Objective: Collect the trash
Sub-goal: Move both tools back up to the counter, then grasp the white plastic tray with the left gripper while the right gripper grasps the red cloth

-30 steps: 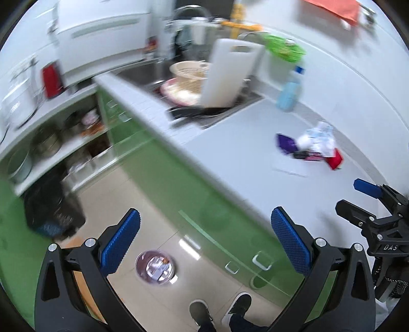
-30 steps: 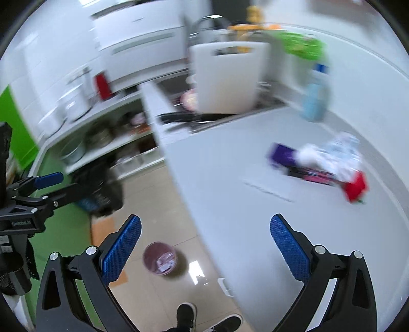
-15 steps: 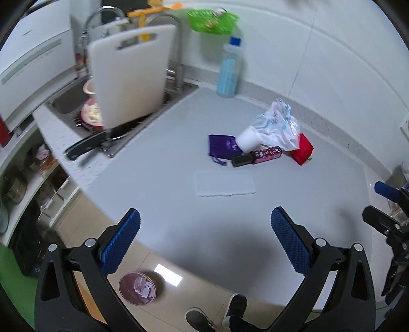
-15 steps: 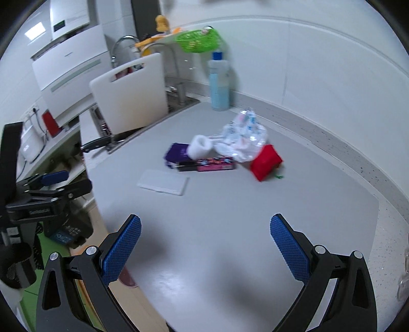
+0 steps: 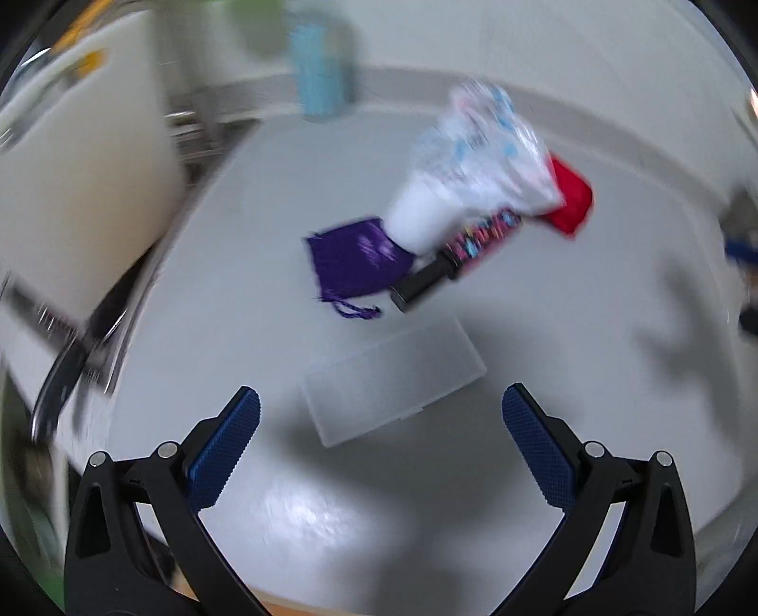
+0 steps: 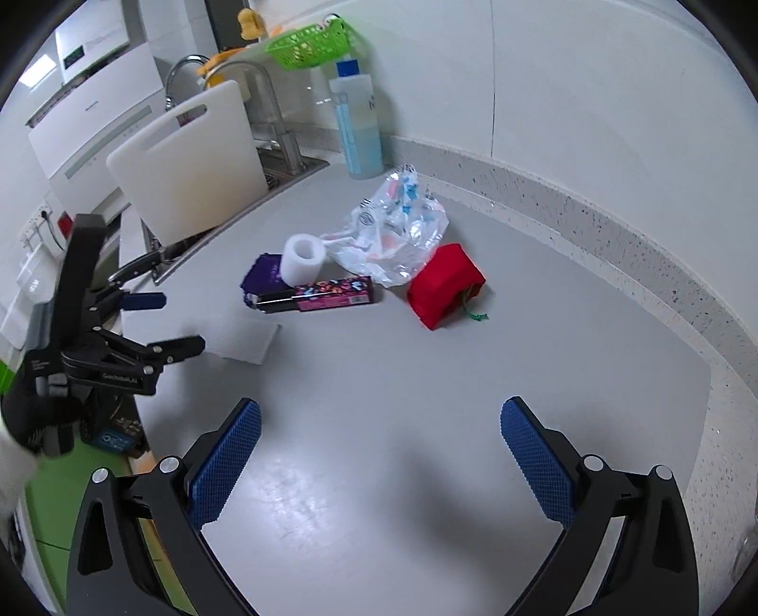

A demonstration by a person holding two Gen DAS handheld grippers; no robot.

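Trash lies in a cluster on the grey counter: a crumpled clear plastic bag, a red pouch, a colourful long box, a white roll, a purple pouch and a flat translucent lid. My left gripper is open just short of the lid; it also shows in the right wrist view as the left gripper, beside the lid. My right gripper hangs open over bare counter, nearer than the red pouch.
A white cutting board leans at the sink, with a tap behind it. A blue soap bottle stands against the wall under a green basket. A dark handle pokes over the sink edge. The counter's left edge drops to the floor.
Both grippers have swung from the floor and cabinets onto the counter and closed in on the trash. The left one now sits low, close before the flat lid.
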